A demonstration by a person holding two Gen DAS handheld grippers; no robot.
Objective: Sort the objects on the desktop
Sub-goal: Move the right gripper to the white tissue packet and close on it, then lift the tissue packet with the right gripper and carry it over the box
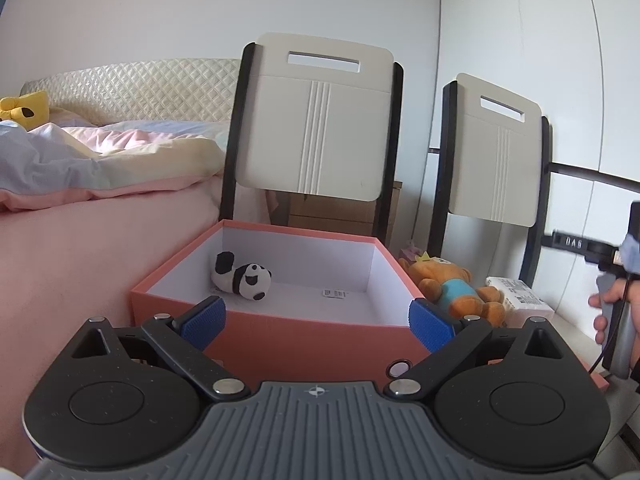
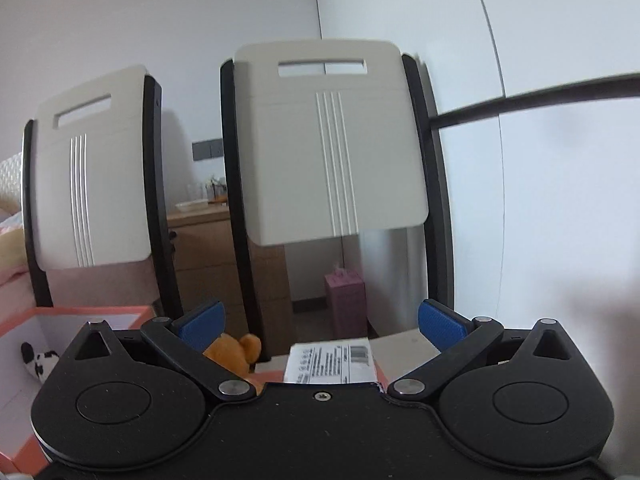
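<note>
- We see the orange bear (image 1: 456, 286) lying on the surface just right of the coral box (image 1: 276, 332), long axis slanting rightward.
- Our right tongs (image 2: 320, 330) are nearer, directly above it; left tongs (image 1: 316, 320) face the box.
- Both gape wide, empty.

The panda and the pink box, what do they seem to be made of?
The panda looks like soft plush fabric: its surface is fuzzy and matte and its shape rounded and stuffed. The pink box seems to be rigid cardboard: thin straight walls, matte pink outside, smooth white lining inside, with a small printed label on the floor.
</note>
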